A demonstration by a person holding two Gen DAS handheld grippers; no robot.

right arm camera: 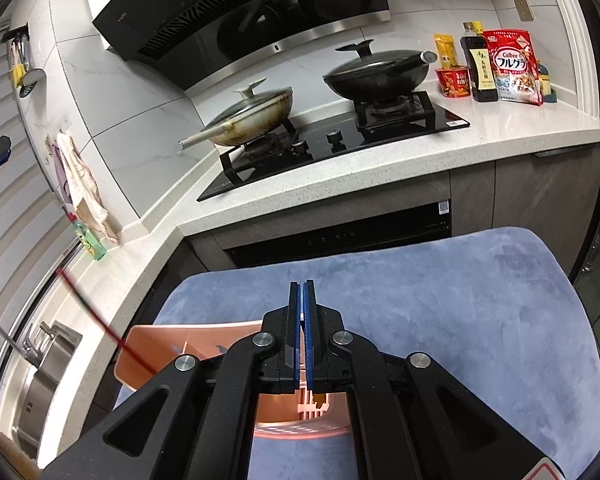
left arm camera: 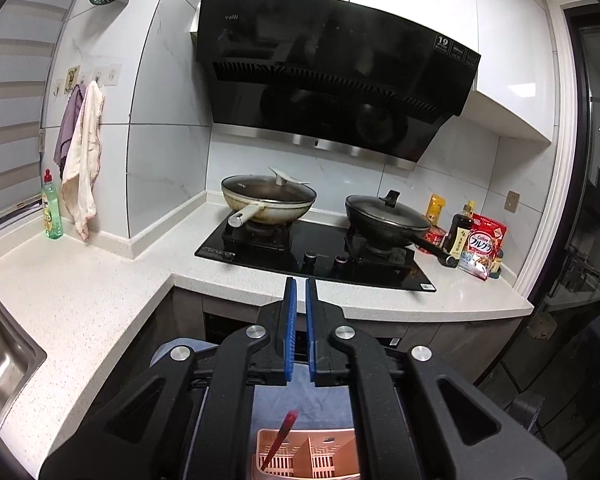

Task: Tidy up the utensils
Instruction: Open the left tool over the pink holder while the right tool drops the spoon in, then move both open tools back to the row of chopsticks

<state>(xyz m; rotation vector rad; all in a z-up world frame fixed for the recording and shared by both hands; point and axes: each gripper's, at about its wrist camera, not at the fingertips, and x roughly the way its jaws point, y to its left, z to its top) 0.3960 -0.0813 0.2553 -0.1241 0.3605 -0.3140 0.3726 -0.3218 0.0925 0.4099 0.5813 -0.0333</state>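
A pink slotted utensil holder (left arm camera: 324,454) stands on a blue padded mat (right arm camera: 440,300), just below and behind both grippers. In the right wrist view the holder (right arm camera: 172,344) shows to the left of my fingers. A thin red stick-like utensil (left arm camera: 280,438) leans in the holder's left compartment, its upper end free; the same red utensil (right arm camera: 100,314) slants up to the left. My left gripper (left arm camera: 301,280) is shut with nothing between its blue pads. My right gripper (right arm camera: 302,283) is shut and empty above the mat.
Ahead is an L-shaped white counter (left arm camera: 100,300) with a black hob (left arm camera: 312,256), a pale lidded pan (left arm camera: 268,200) and a black lidded pan (left arm camera: 388,216). Bottles and a cereal bag (left arm camera: 480,248) stand at the right. A steel sink (left arm camera: 0,356) lies at the left.
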